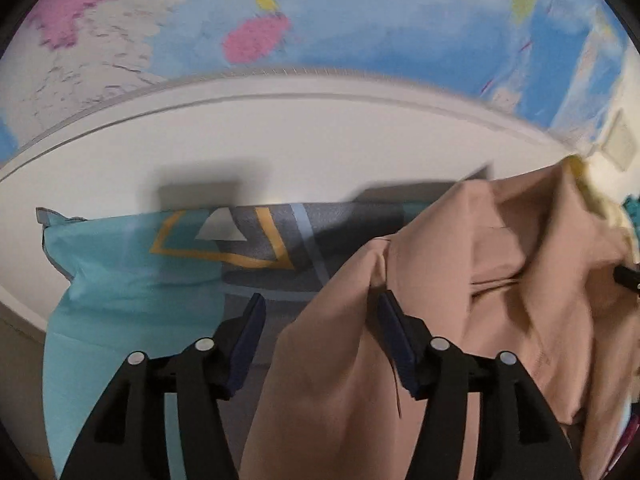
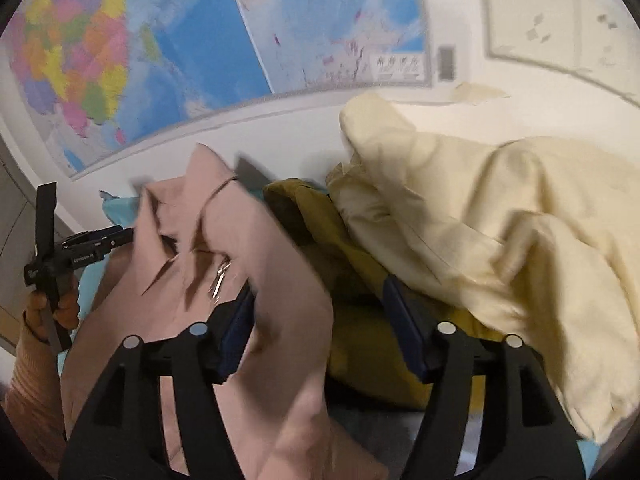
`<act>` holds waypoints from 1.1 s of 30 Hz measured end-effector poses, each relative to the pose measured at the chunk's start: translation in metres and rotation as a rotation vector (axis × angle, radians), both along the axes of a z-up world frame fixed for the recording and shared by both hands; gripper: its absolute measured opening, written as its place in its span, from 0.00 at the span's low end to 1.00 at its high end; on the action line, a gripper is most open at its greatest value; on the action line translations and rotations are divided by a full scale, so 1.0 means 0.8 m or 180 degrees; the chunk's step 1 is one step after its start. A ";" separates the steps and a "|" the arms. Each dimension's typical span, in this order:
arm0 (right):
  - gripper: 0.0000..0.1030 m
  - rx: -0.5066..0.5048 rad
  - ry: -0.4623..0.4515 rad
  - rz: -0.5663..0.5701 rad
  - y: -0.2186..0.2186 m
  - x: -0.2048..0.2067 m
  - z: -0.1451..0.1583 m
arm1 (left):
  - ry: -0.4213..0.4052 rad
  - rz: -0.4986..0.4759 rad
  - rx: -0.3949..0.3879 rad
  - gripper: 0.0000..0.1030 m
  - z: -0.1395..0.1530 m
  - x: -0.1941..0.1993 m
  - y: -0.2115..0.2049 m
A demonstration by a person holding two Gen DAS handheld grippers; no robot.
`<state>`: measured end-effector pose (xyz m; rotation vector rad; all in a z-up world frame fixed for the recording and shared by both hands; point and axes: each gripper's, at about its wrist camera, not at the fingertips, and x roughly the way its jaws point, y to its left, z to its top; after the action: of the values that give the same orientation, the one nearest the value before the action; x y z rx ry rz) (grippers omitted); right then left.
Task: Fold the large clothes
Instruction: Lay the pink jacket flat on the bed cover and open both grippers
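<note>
A large pink garment (image 1: 460,280) lies bunched on the bed, with a zipper showing in the right wrist view (image 2: 224,264). My left gripper (image 1: 320,312) is open, its jaws wide apart, with a fold of the pink cloth hanging between them. My right gripper (image 2: 318,300) is open too, and the pink garment's edge drapes over the gap beside its left finger (image 2: 240,320). The left gripper also shows in the right wrist view (image 2: 80,244), held by a hand at the garment's left edge. I cannot tell whether the cloth is pinched there.
A cream garment (image 2: 500,220) and a mustard-yellow one (image 2: 360,320) are piled to the right. A teal and grey patterned pillow (image 1: 160,272) lies to the left against the white wall. A coloured map (image 2: 160,48) hangs on the wall.
</note>
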<state>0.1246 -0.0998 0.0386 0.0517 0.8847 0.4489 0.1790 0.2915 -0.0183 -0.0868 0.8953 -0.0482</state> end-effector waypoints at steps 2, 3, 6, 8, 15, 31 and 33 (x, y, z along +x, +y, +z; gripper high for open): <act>0.68 -0.0106 -0.0147 0.0048 -0.008 -0.036 0.012 | -0.0183 -0.0102 -0.0072 0.68 0.009 -0.036 0.019; 0.78 -0.0045 -0.0180 0.0131 -0.014 -0.057 0.017 | -0.0273 -0.0135 -0.0079 0.70 0.011 -0.058 0.029; 0.83 0.0024 -0.0155 0.0419 -0.019 -0.140 0.014 | -0.0381 -0.0159 -0.0053 0.70 0.016 -0.112 0.048; 0.84 -0.0049 -0.0092 0.0575 -0.013 -0.188 0.002 | -0.0375 -0.0170 -0.0030 0.70 0.007 -0.149 0.061; 0.81 -0.0451 0.0174 0.0754 0.033 -0.282 -0.073 | -0.0278 -0.0118 0.0030 0.70 -0.025 -0.235 0.076; 0.01 0.0117 -0.0315 -0.0588 -0.183 -0.221 0.068 | -0.0370 0.0062 -0.0030 0.70 -0.050 -0.297 0.103; 0.02 0.0121 -0.0183 -0.0829 -0.219 -0.190 0.049 | -0.0337 -0.0004 -0.0030 0.70 -0.057 -0.299 0.097</act>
<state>-0.0271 -0.2752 0.0779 0.1859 0.7999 0.2226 -0.0606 0.3694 -0.0638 -0.0916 0.7895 -0.0577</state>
